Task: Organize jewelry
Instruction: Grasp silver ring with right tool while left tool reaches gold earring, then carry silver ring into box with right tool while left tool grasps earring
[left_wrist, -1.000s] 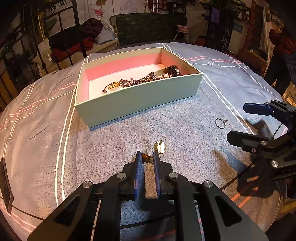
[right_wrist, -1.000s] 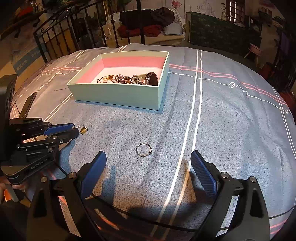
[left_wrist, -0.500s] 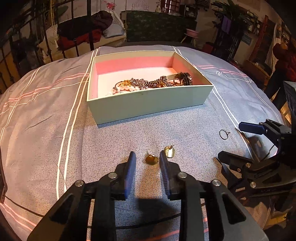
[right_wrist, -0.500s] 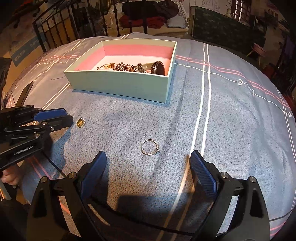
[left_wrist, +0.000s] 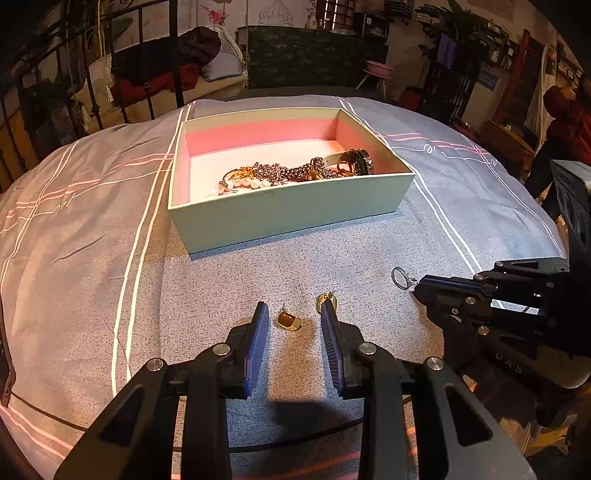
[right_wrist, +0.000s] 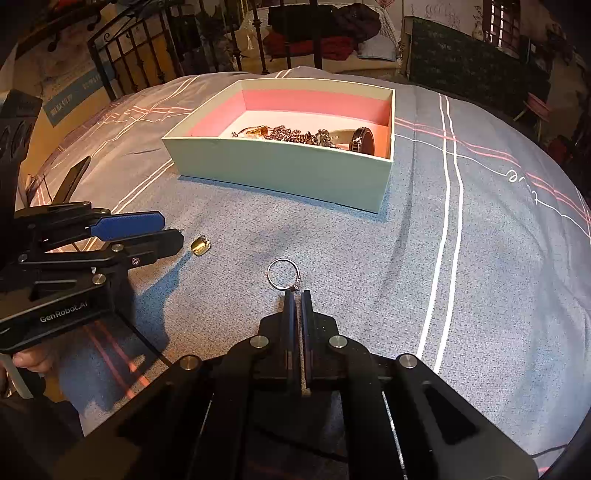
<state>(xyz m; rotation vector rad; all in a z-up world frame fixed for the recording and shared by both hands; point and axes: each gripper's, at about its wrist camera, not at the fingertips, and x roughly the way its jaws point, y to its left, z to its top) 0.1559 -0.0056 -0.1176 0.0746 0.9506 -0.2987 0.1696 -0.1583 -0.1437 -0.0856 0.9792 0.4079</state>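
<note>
Right gripper (right_wrist: 297, 295) newly shut; two earrings (left_wrist: 289, 320).

Thin silver ring (right_wrist: 282, 272) lies flat near two gold earrings (left_wrist: 289, 320).

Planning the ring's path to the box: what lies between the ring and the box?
Only bare bedspread between the ring and the box, clearest in the right wrist view.

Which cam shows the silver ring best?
Right wrist: the silver ring lies central and whole on the bedspread, at the shut right gripper tips. Left wrist shows it small, near the frame's right side.
</note>
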